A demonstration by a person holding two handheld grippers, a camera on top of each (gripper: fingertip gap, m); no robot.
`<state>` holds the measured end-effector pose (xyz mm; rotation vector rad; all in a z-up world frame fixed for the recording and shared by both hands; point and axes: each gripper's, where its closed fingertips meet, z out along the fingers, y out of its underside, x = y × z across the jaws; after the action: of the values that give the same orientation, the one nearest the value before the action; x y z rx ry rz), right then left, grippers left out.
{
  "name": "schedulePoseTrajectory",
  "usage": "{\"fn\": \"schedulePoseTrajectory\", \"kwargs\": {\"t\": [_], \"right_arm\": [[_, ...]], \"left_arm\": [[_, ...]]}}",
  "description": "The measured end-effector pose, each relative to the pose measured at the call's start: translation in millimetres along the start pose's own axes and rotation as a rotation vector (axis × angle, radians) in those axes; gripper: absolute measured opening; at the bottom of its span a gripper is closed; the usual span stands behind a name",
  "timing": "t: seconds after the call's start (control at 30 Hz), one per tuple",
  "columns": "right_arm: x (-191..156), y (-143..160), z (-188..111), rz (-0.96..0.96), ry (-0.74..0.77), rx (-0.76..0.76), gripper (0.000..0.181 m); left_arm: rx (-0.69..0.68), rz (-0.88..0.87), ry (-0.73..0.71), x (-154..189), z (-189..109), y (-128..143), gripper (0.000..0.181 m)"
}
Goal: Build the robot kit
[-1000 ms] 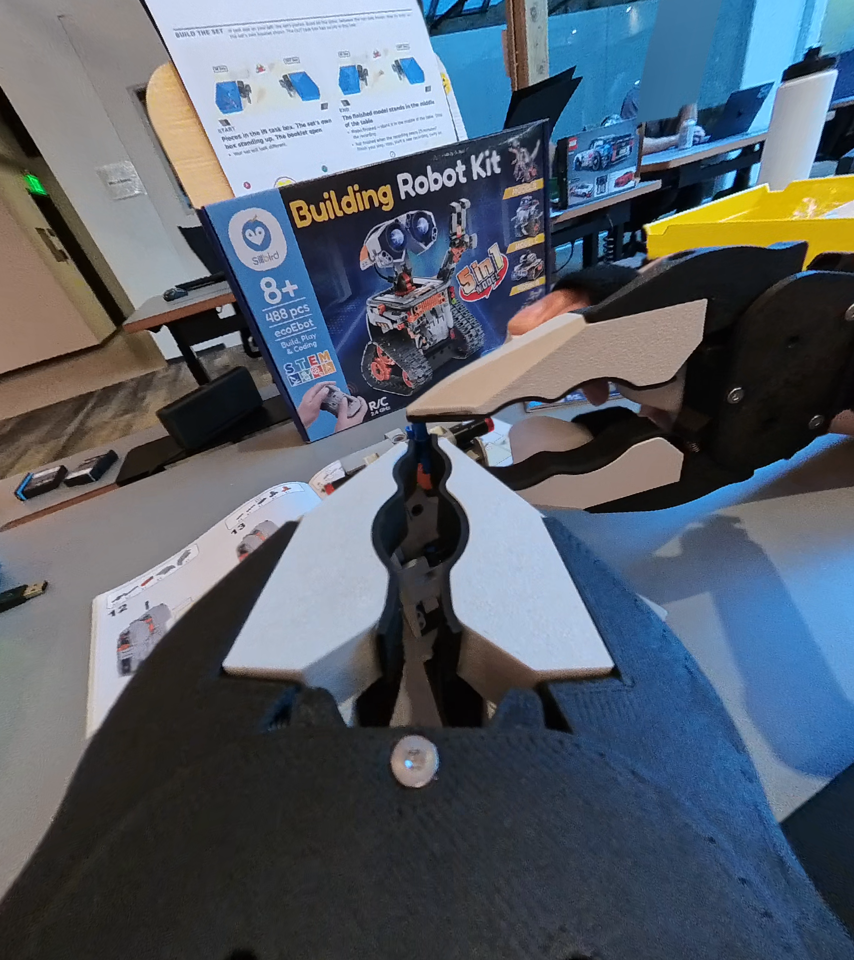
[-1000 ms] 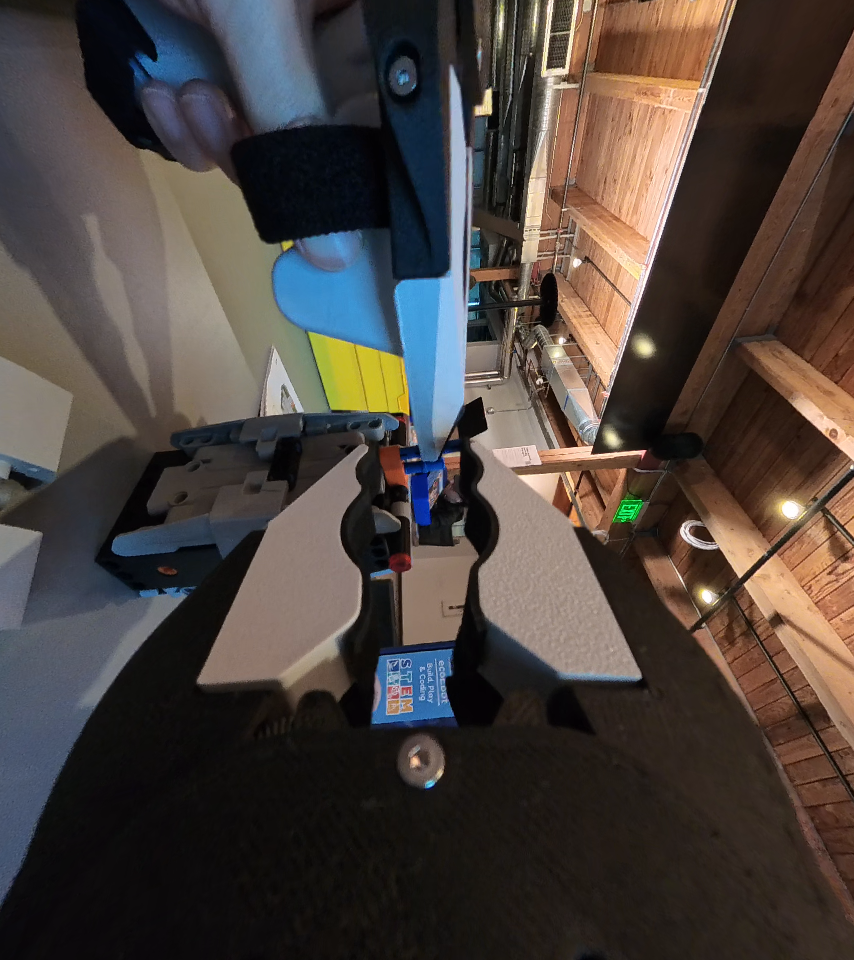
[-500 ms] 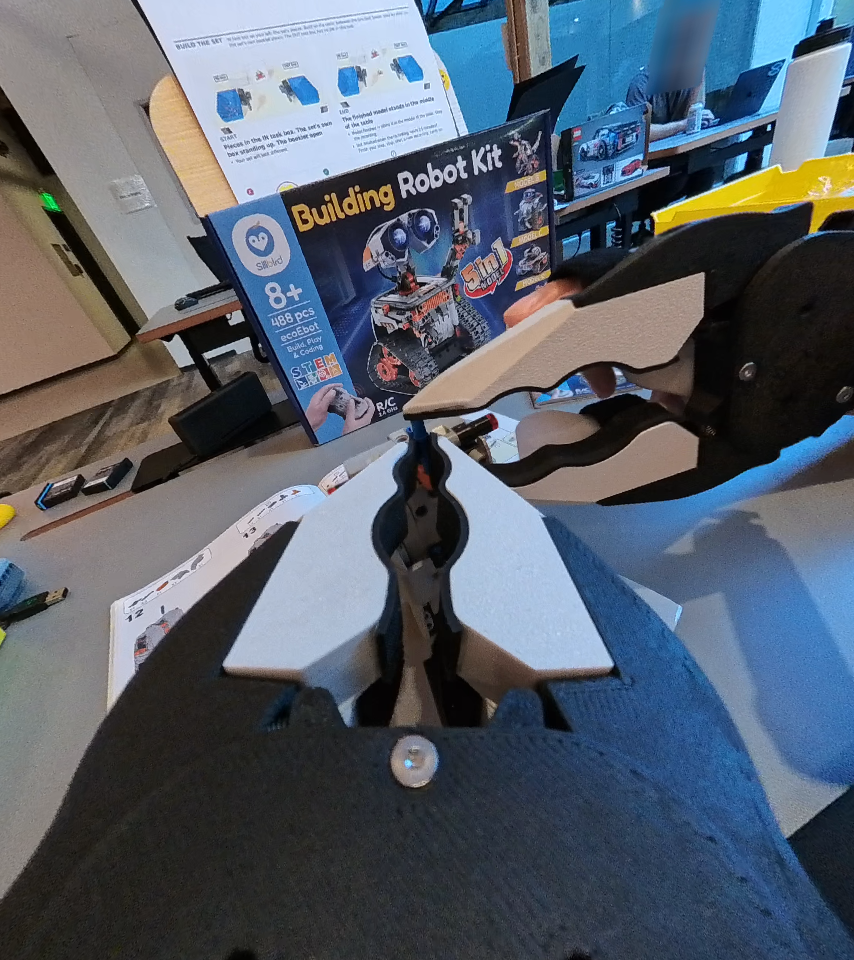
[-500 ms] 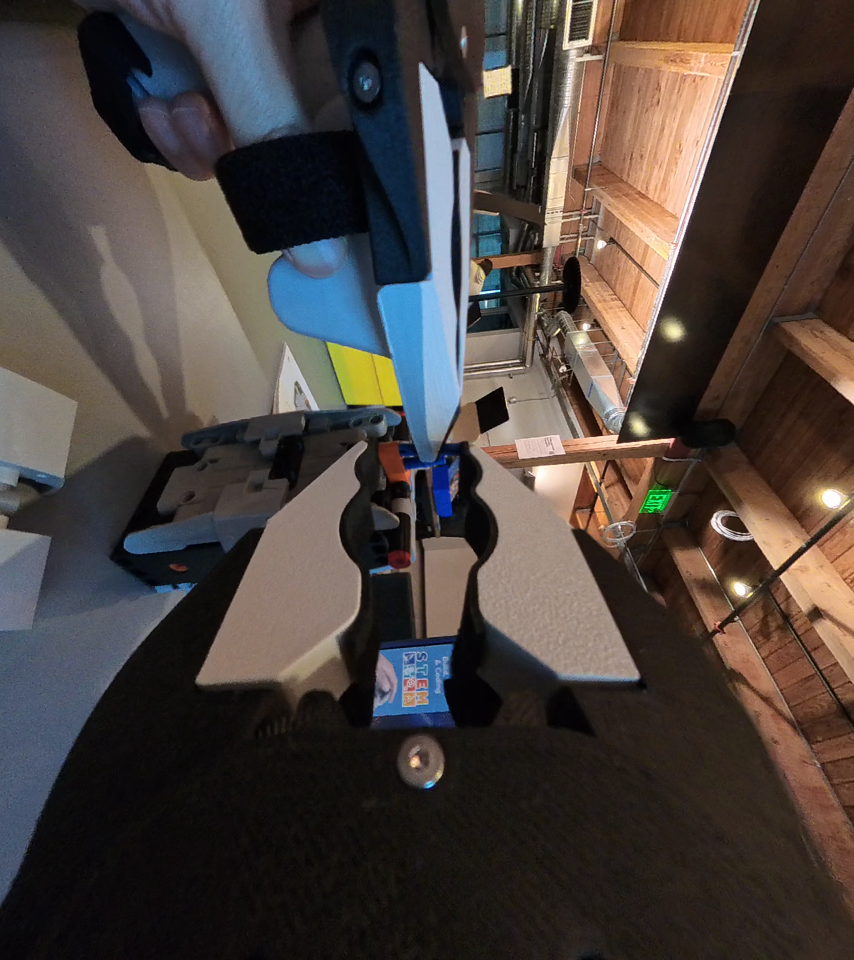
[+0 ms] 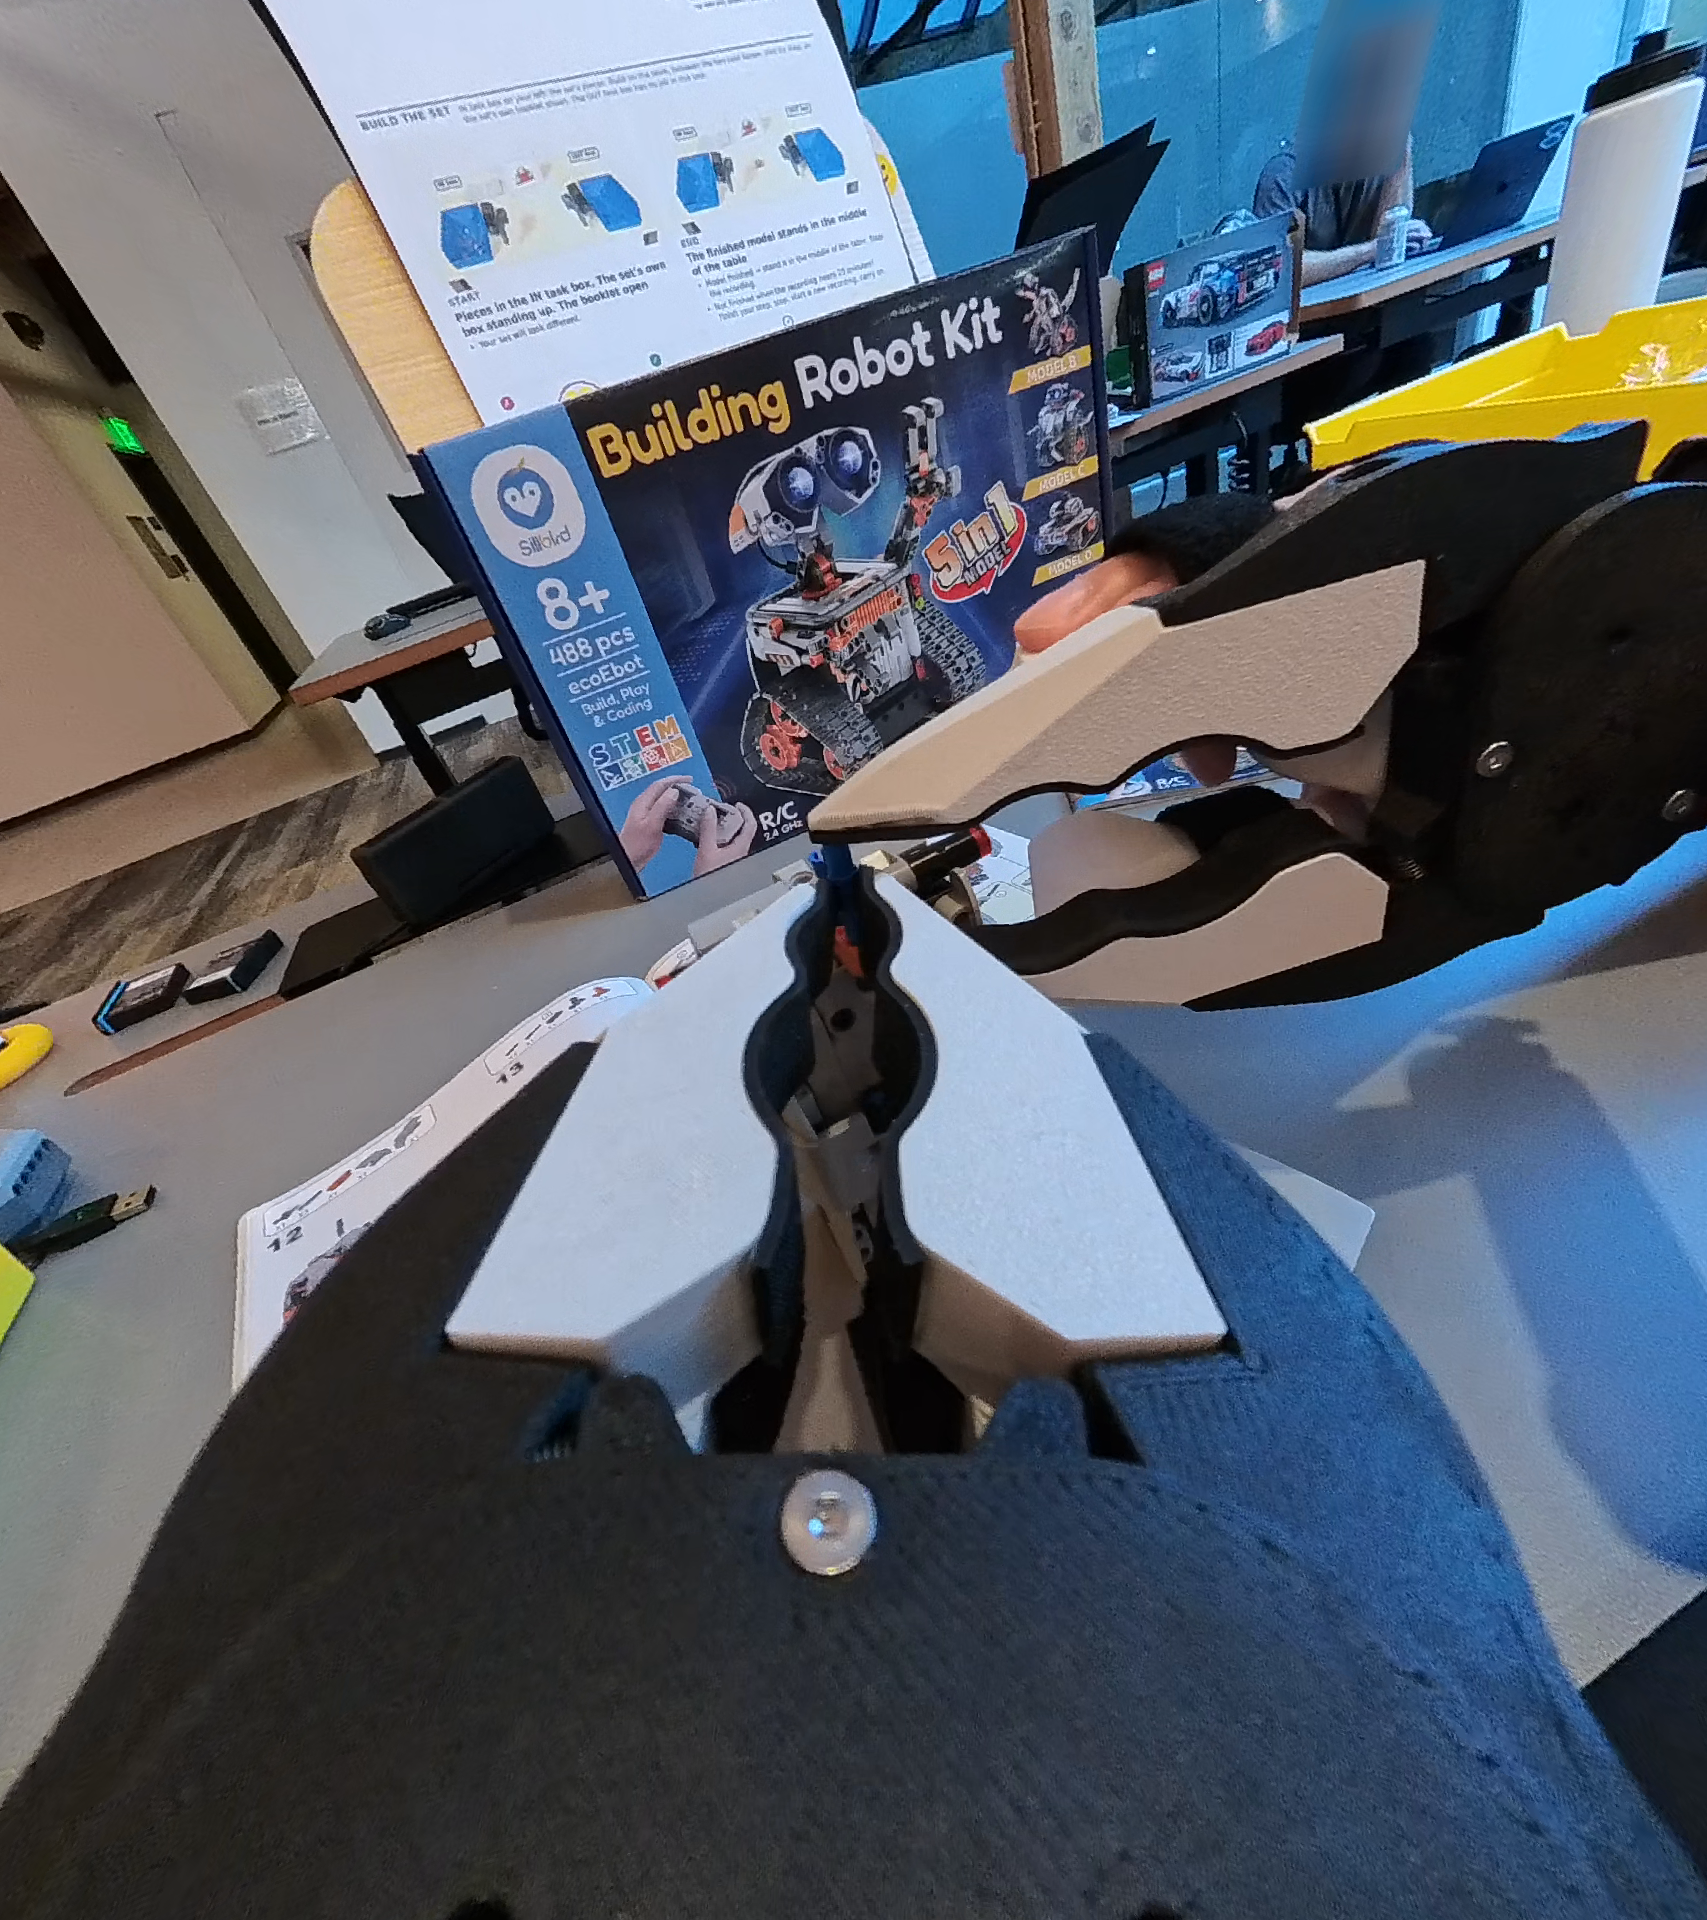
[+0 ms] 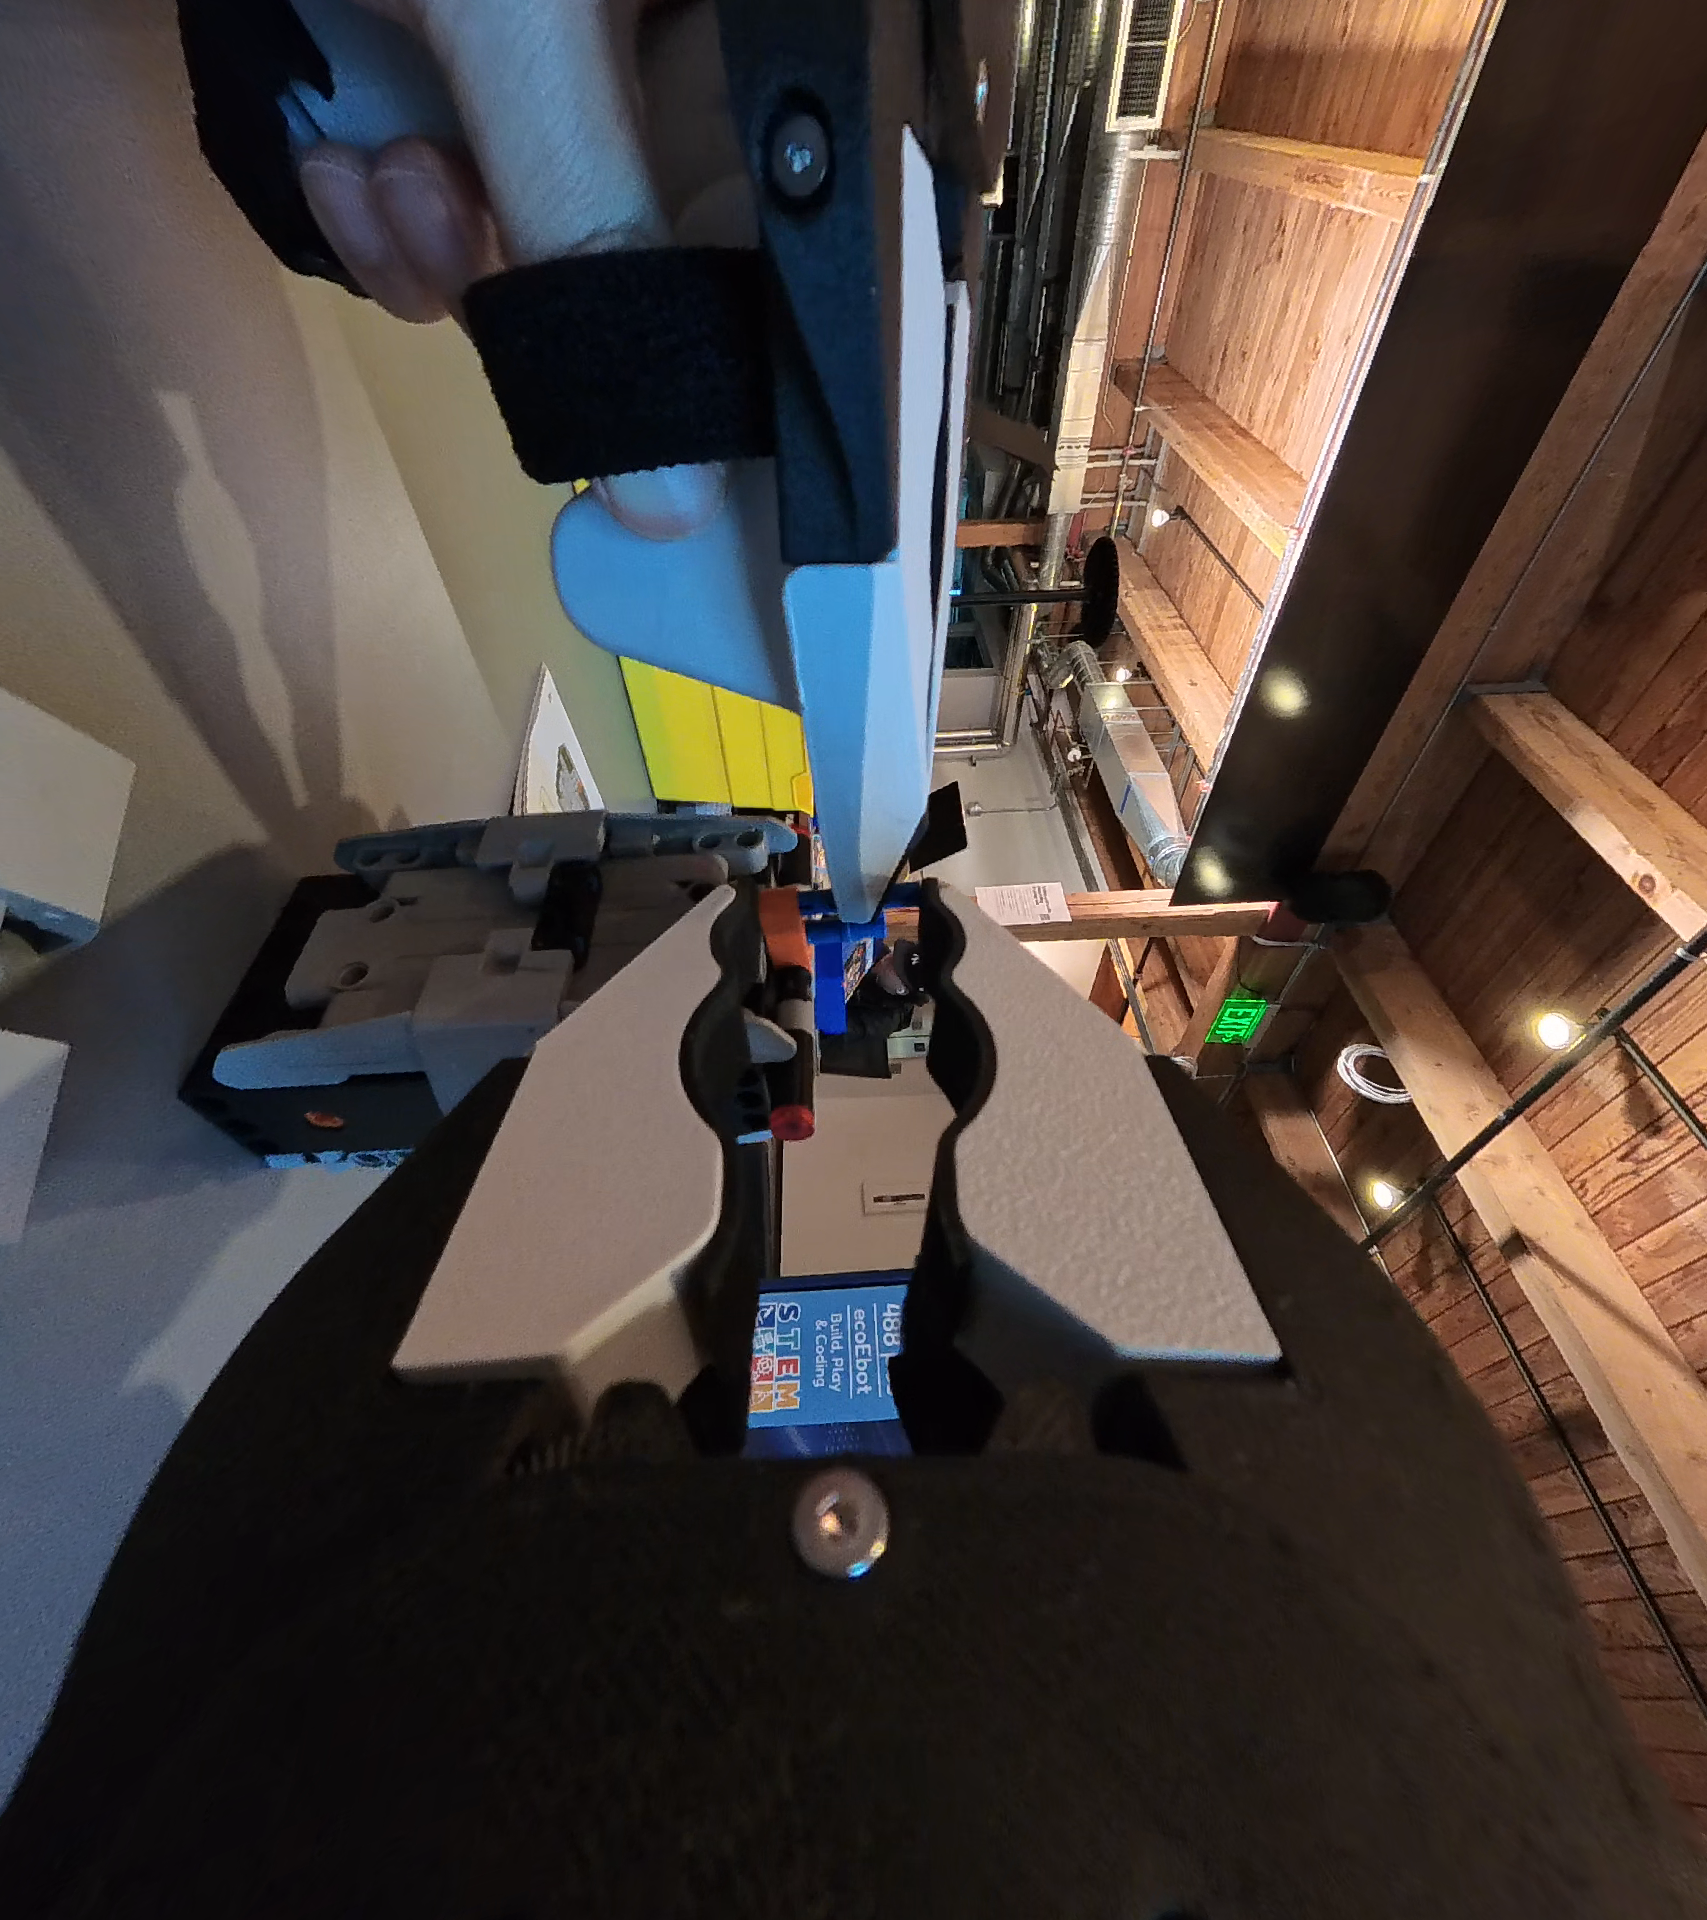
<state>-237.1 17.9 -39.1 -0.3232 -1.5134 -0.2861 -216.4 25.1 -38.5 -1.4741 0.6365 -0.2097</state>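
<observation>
Gripping brick model [image 6: 475,987] w/ left gripper [image 5: 833,883], right gripper [image 6: 828,914] seemingly apart, touching it

Print covers the blue toy box [image 5: 776,623], white poster [image 5: 600,208], open booklet [image 5: 392,1153] and green sign [image 6: 1238,1018].

An open-plan office or lab workspace: a grey table [image 5: 1607,1195] in front, more desks [image 5: 1400,281] with laptops and a seated person behind, glass partitions, a lit green exit sign [image 6: 1235,1018], and exposed wooden ceiling beams [image 6: 1607,831] with ducts.
</observation>
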Motion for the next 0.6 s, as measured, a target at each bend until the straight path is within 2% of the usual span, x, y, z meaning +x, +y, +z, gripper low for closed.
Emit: {"fn": "schedulePoseTrajectory", "kwargs": {"t": [0.6], "right_arm": [[-1.0, -1.3, 0.4, -0.004, 0.0, -0.005, 0.029]], "left_arm": [[0.01, 0.001, -0.035, 0.2, -2.1, 0.5, 0.002]]}}
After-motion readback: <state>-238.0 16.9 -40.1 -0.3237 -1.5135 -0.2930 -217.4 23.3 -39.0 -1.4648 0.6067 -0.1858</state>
